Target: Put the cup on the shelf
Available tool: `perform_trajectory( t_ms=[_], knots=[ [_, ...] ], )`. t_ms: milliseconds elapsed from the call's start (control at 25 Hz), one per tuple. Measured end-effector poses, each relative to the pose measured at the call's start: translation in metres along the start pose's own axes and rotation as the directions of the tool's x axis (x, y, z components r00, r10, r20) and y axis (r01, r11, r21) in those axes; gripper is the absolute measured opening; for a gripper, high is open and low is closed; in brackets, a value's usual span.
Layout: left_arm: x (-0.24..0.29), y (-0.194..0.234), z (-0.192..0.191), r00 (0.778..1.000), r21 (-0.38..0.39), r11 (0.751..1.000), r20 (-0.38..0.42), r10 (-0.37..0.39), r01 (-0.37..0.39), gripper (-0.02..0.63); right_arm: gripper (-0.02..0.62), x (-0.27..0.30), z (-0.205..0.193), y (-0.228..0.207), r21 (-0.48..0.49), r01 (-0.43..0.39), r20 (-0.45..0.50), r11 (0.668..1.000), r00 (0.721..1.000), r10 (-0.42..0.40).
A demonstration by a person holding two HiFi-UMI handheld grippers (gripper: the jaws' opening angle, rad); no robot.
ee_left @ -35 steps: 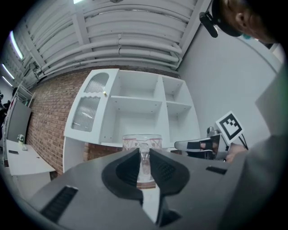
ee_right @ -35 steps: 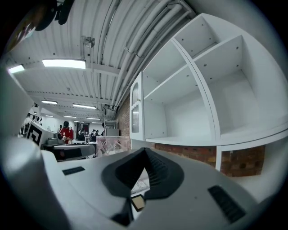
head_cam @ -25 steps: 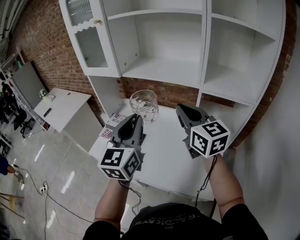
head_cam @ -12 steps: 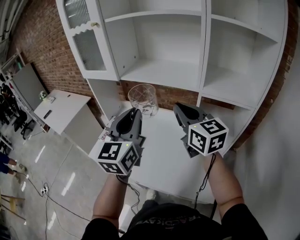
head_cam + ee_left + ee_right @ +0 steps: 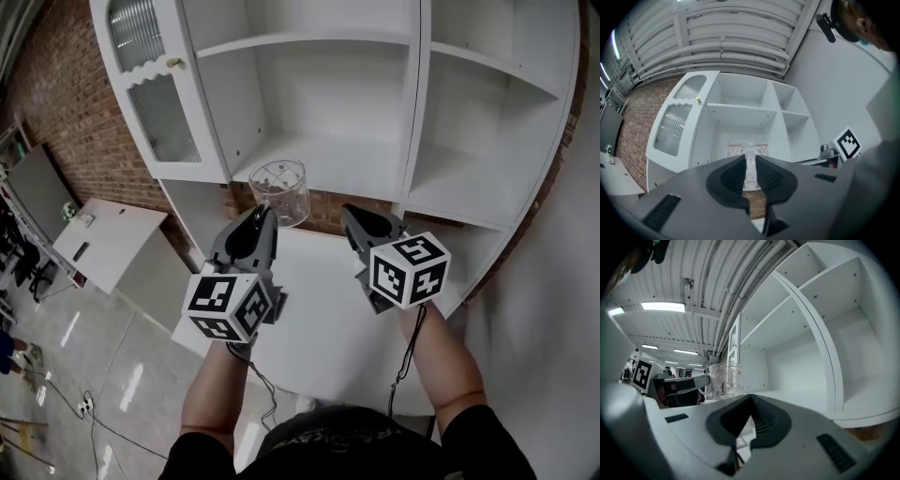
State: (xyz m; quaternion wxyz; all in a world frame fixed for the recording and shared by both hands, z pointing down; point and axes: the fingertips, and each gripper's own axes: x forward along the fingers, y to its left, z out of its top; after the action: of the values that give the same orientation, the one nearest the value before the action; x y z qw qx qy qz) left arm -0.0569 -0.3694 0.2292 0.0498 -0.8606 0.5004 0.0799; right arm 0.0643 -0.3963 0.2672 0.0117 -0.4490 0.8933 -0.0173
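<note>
One step is in hand: the carry. Your left gripper (image 5: 265, 214) is clamped on the handle side of the cup (image 5: 279, 190), which hangs upright at frame centre, just before the shelf (image 5: 361, 164). Next, I judge, ease it forward over the board and lower it. Your right gripper (image 5: 349, 214) is closed and empty. The cup is clear glass, faintly patterned.

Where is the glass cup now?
Head view, left of centre: the glass cup, held by its handle in the left gripper, is in front of the lower shelf.
</note>
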Motion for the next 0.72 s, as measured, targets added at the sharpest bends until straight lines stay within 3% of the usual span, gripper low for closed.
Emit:
perform_trajectory(
  t_ms=[720],
  knots=[
    [0.091, 0.051, -0.019, 0.996, -0.015, 0.996, -0.030, -0.084, 0.084, 0.038, 0.000, 0.054, -0.003, -0.039, 0.016, 0.109, -0.003, 0.994, 0.994, -0.109]
  ],
)
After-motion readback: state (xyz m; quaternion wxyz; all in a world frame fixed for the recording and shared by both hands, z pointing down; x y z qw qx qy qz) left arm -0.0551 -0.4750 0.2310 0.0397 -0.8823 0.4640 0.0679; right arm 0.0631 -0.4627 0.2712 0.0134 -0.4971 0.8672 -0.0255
